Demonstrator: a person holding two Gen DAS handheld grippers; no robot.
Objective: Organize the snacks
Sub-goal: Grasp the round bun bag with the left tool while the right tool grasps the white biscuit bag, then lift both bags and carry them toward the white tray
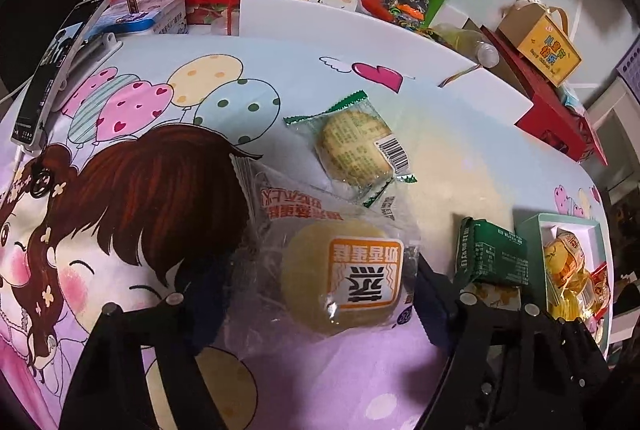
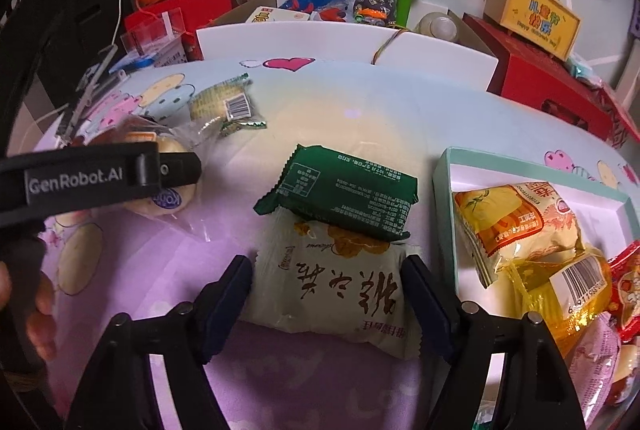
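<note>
clear-wrapped round cake [image 1: 340, 278] sits between the left gripper [image 1: 316, 294] fingers, grasped; right gripper [image 2: 326, 294] fingers straddle the cream packet [image 2: 332, 290], contact unclear.

Readable markings: "GenRobot.AI" on the left gripper's [image 2: 100, 178] black arm; "Happy Children's Day" under Chinese characters on the yellow box [image 2: 532, 16]; a barcode on the round cake [image 1: 356, 148]; brush-style Chinese characters on the cream packet [image 2: 332, 290].

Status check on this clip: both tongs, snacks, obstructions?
Left tongs straddle clear-wrapped round cake. Right tongs straddle cream pastry pack; contact unclear. Green pack overlaps its far end.
</note>
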